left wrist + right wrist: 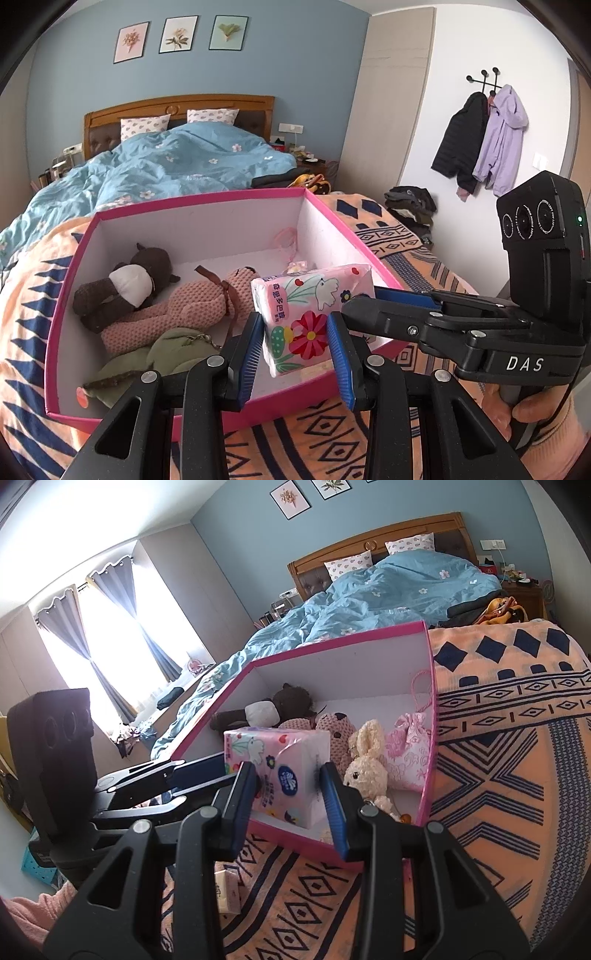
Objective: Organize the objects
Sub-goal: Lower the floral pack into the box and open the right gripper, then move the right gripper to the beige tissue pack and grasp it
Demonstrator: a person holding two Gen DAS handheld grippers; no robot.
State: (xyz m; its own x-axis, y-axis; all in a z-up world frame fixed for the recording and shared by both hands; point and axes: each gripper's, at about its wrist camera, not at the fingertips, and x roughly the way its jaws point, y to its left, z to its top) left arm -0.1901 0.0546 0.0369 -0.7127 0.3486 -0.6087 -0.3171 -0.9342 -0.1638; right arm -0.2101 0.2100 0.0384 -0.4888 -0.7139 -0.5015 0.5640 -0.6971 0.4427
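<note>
**Entry: floral tissue pack held over the open pink box, on the bed**

**Left wrist view**
- Tissue pack [310, 314]: pink wrap with flowers and a white bird, held in the air over the near right corner of the box. A column of Chinese print runs down its left face, too small to read reliably.
- Left claw [295, 321]: narrowly parted, with both blue pads pressed to the pack's sides.
- Right claw [362, 299]: enters from the right, and its tips reach the pack's far end. Contact is hidden behind the left claw's pad. Its body reads "DAS".
- Pink box [207, 195]: white inside, resting on the patterned blanket [388, 236].
- Box contents: a brown plush [125, 284], a pink knitted plush [184, 314] and a green plush [159, 354] whose lower part is cut off by the claw arm.

**Right wrist view**
- Right claw [288, 771]: about a pack's thickness apart, pads flanking the pack's end. I cannot tell whether it grips.
- Tissue pack [280, 760]: its end face carries a round blue logo, lettering illegible.
- Left claw [207, 775]: comes in from the left, its tips hidden behind the pack.
- Also in the box: a cream rabbit [365, 764] and a pink drawstring pouch [410, 749].
- A small pale packet [227, 890] lies on the blanket, half hidden under the claw arms; its print is unreadable.
</note>
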